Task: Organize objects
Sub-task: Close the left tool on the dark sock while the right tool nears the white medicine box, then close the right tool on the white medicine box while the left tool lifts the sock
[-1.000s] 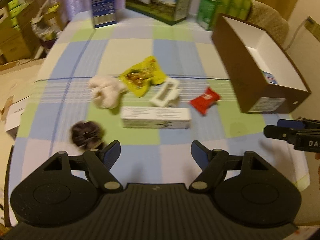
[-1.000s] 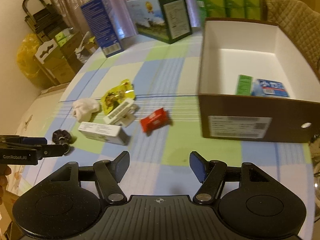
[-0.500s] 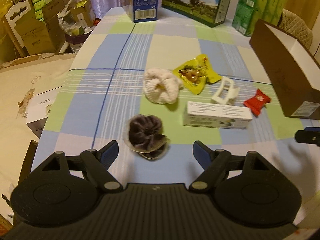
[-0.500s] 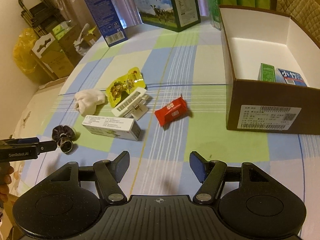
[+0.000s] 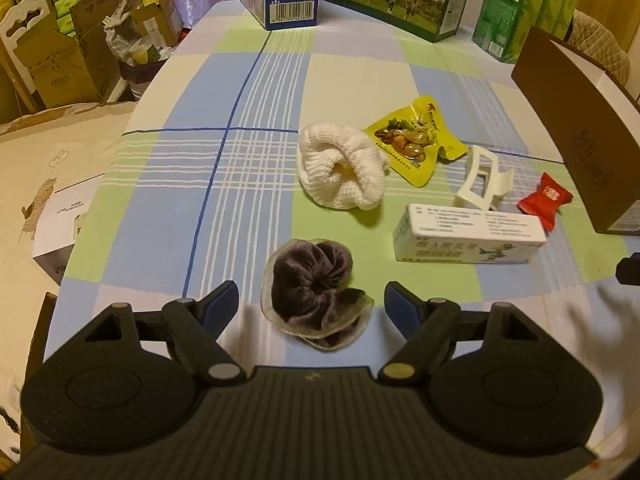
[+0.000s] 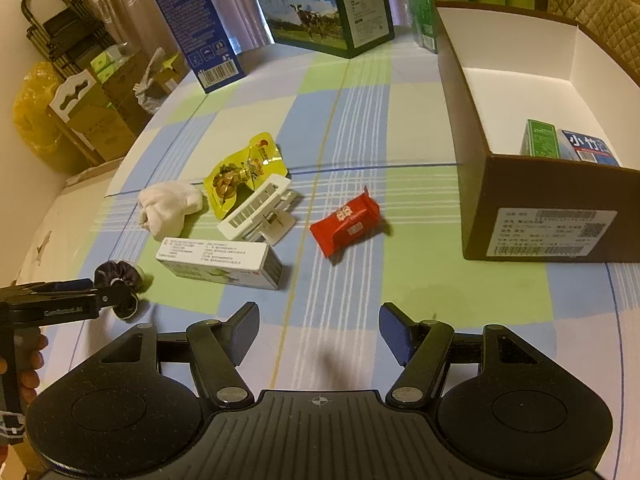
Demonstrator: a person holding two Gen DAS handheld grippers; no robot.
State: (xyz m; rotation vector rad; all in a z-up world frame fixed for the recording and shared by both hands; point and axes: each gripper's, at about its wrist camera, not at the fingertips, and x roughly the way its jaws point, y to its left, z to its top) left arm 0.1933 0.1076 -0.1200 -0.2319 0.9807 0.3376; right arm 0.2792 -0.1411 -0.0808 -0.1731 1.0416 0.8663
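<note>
A dark purple scrunchie [image 5: 314,286] lies on the checked tablecloth, and my left gripper [image 5: 311,302] stands open with its fingers on either side of it. Behind it lie a white knitted bundle [image 5: 342,170], a yellow snack pouch [image 5: 414,140], a white hair clip [image 5: 482,180], a long white box [image 5: 468,238] and a red candy packet [image 5: 545,200]. My right gripper [image 6: 318,330] is open and empty over bare cloth, short of the red candy packet [image 6: 346,222]. The brown cardboard box [image 6: 532,216] at the right holds a green carton [image 6: 540,138] and a blue one [image 6: 586,148].
A blue carton [image 6: 200,24], a milk carton box [image 6: 324,4] and green packs [image 5: 524,8] stand along the table's far edge. Cardboard boxes and bags [image 5: 76,48] crowd the floor to the left. A padded chair back [image 6: 592,4] stands behind the brown box.
My left gripper swung left and came down close around the scrunchie. The right gripper drew nearer to the red candy packet. Both stayed open.
</note>
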